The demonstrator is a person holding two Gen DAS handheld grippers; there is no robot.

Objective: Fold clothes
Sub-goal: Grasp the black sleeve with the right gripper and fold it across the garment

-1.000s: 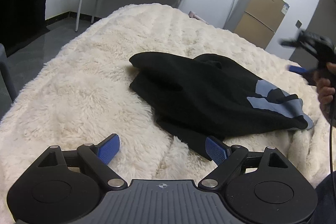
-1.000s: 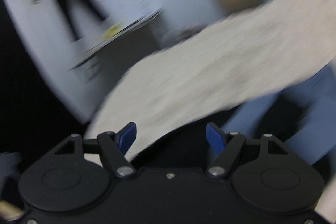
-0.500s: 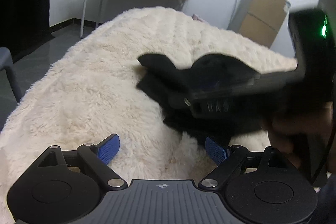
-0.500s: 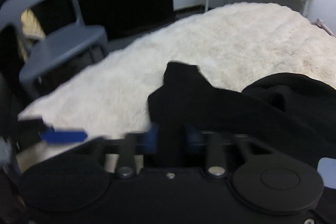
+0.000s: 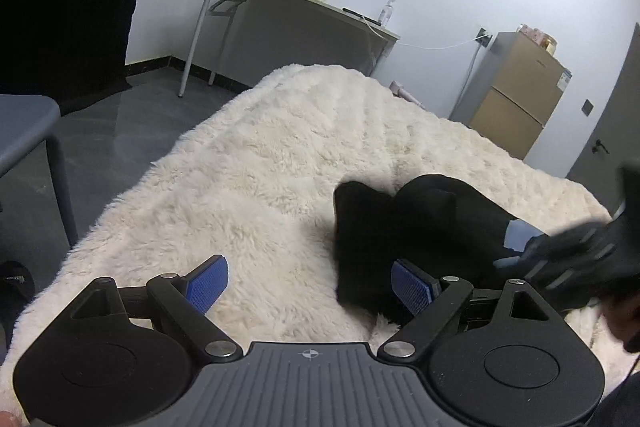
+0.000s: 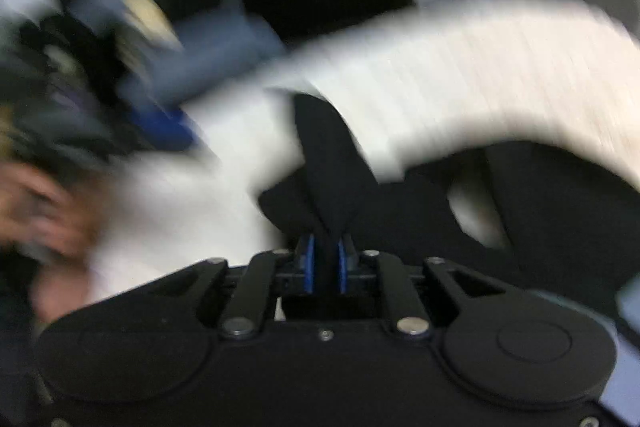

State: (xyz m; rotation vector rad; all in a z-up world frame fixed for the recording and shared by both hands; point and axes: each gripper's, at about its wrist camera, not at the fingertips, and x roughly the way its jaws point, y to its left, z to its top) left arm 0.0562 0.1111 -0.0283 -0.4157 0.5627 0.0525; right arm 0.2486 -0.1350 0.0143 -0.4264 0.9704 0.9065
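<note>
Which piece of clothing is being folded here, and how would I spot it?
Find the big cream fluffy blanket that fills the middle of the room. On its right side lies a crumpled black garment, the only dark thing on it, with a pale blue patch at one edge. The right gripper pinches a fold of it.

A black garment (image 5: 416, 227) with a light blue patch is seen lying crumpled on the shaggy cream blanket (image 5: 260, 187), toward its near right side. One fold of the black cloth (image 6: 328, 163) is pinched between the blue pads of the right claw (image 6: 323, 263) and drawn up taut.
</note>
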